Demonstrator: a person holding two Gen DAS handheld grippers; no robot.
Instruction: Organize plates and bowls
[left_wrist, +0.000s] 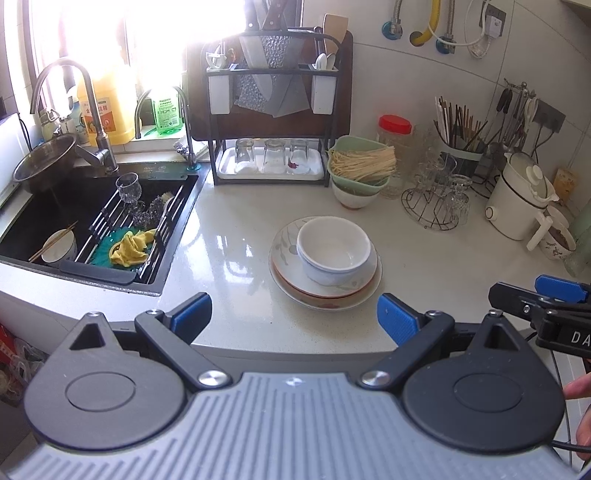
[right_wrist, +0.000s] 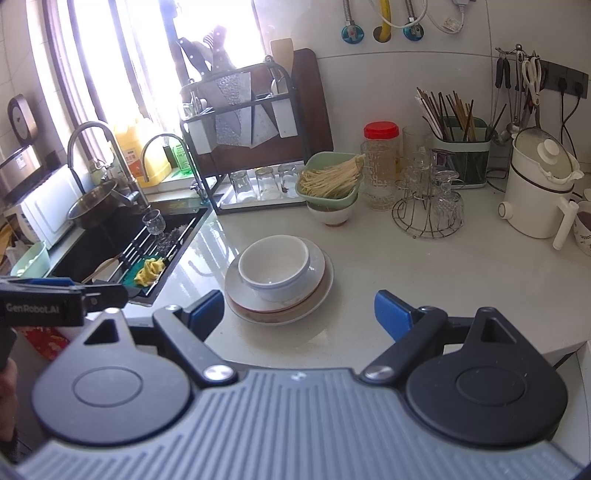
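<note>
1. Your left gripper (left_wrist: 293, 317) has its jaws spread wide with nothing between them; your right gripper (right_wrist: 299, 314) likewise.
2. Just ahead of both: white bowl (left_wrist: 333, 249) nested on stacked plates (left_wrist: 325, 291) on the counter (left_wrist: 229, 236).
3. Farther off, left: sink (left_wrist: 92, 221).

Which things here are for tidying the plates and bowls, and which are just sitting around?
For the job:
- white bowl, sitting on the plates
- stack of plates
- left tongs and right tongs, both open and empty

Just sitting around:
- green bowl of noodles
- red-lidded jar
- upturned glasses on the rack
- chopstick holder
- white kettle
</note>
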